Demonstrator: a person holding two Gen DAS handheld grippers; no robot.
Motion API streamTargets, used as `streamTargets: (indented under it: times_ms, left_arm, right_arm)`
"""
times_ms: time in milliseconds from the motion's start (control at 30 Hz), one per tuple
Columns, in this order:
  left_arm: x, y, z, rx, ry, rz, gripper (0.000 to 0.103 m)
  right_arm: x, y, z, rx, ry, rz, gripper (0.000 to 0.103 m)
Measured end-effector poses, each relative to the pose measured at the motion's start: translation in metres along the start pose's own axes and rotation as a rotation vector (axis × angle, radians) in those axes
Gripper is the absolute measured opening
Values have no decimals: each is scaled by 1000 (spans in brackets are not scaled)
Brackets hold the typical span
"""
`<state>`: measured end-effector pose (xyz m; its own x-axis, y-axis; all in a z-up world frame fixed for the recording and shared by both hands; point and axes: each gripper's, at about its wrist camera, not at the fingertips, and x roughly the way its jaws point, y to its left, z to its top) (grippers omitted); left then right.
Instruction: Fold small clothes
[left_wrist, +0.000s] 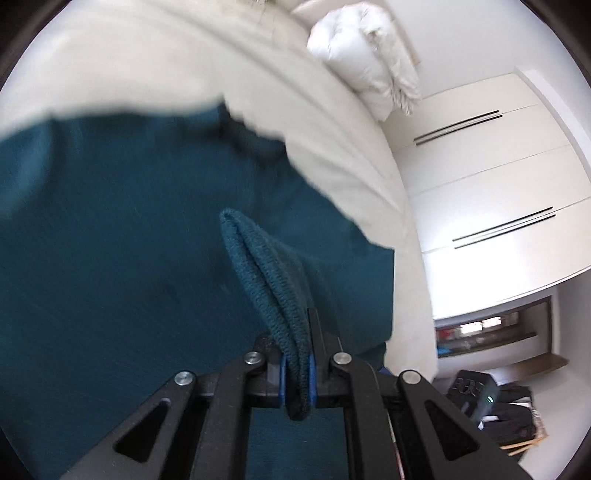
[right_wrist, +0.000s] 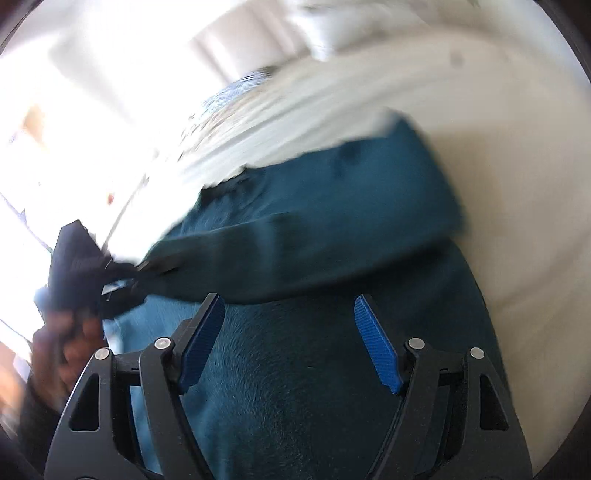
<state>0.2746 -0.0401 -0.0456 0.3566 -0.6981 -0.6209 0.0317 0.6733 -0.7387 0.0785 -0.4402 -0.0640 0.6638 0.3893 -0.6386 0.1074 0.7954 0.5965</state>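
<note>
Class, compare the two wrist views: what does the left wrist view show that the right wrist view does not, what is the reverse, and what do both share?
Only the left wrist view shows the left gripper shut on a ribbed edge of the teal garment, a white pillow, and white wardrobe doors.

Only the right wrist view shows the right gripper open, its blue-padded fingers apart above the cloth, and the person's left hand, blurred.

Both show the teal garment lying on the off-white bed.
</note>
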Motion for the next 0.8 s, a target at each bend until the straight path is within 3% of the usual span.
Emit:
streamTargets:
  times_ms: [233, 433, 633, 800]
  left_arm:
    - [-36, 48, 18, -47, -85, 91, 8]
    - [-26, 74, 15, -95, -81, 122, 8]
    - [-12, 79, 10, -79, -55, 163, 8]
    - [-12, 89, 9, -94, -69, 141, 12]
  right_arm:
    - [-8, -53, -20, 235, -17, 97, 73]
    - [-9, -67, -12, 315, -26, 165, 73]
    - [-26, -77, 14, 363, -73, 194, 73]
    - [-31, -68, 56, 313, -75, 231, 74]
